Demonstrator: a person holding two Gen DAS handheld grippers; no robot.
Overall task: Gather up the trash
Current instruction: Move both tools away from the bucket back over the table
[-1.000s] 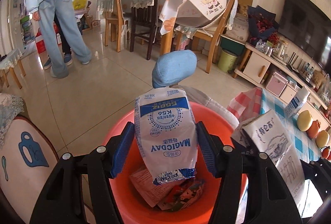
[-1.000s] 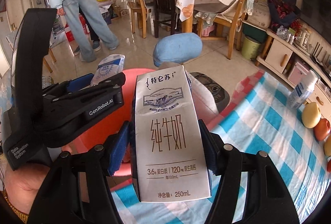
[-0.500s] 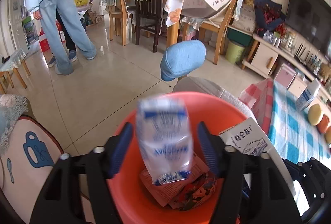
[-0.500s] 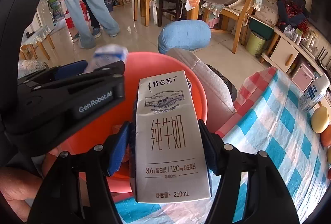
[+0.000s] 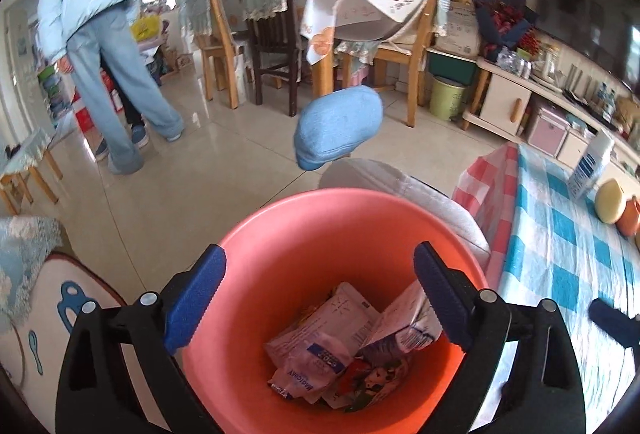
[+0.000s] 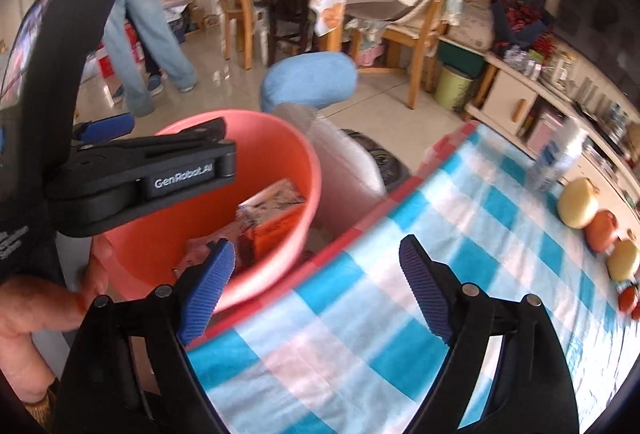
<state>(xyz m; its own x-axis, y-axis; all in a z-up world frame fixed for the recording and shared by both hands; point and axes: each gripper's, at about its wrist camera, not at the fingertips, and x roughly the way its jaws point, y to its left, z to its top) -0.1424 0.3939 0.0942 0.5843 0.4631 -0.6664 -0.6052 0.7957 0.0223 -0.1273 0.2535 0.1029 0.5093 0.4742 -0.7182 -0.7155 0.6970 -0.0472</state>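
An orange bucket (image 5: 280, 234) stands by the table edge and holds trash: a white MAGICDAY packet (image 5: 316, 350), a white milk carton (image 5: 404, 318) and colourful wrappers. My left gripper (image 5: 316, 294) hovers over the bucket, its jaws opening wide with nothing between them. In the right wrist view the bucket (image 6: 280, 149) sits at the left with the left gripper's black body (image 6: 160, 173) above it. My right gripper (image 6: 316, 286) hangs over the blue checked tablecloth (image 6: 460, 234) beside the bucket, its jaws opening and empty.
A white bottle (image 6: 556, 161) and a row of onions and fruit (image 6: 580, 201) sit on the table's far right. A hand (image 6: 36, 310) holds the left gripper. A person (image 5: 100, 53) stands on the tiled floor near dining chairs (image 5: 272, 45).
Both grippers have let go: the MAGICDAY packet fell from the left jaws into the bucket, then the milk carton left the right jaws and now lies in the bucket. Both jaws have widened.
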